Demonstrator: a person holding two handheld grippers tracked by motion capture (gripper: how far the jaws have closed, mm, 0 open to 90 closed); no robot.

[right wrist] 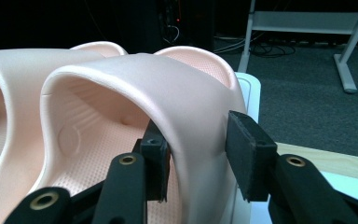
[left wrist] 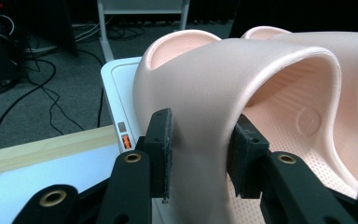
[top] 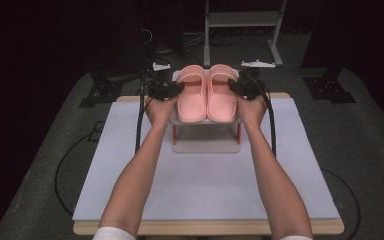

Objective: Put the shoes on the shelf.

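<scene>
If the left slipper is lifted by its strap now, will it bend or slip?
The left slipper looks like thick moulded foam, so it is probably light and the strap may flex a little. Its matt skin should give the left tongs fair hold. The sole would likely hang tilted, since the grip sits at the strap's outer side.

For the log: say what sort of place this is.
Probably a lab or recording studio: dark surround, cables trailing over grey carpet, a metal stand behind, and pink slippers staged on a small rack.
</scene>
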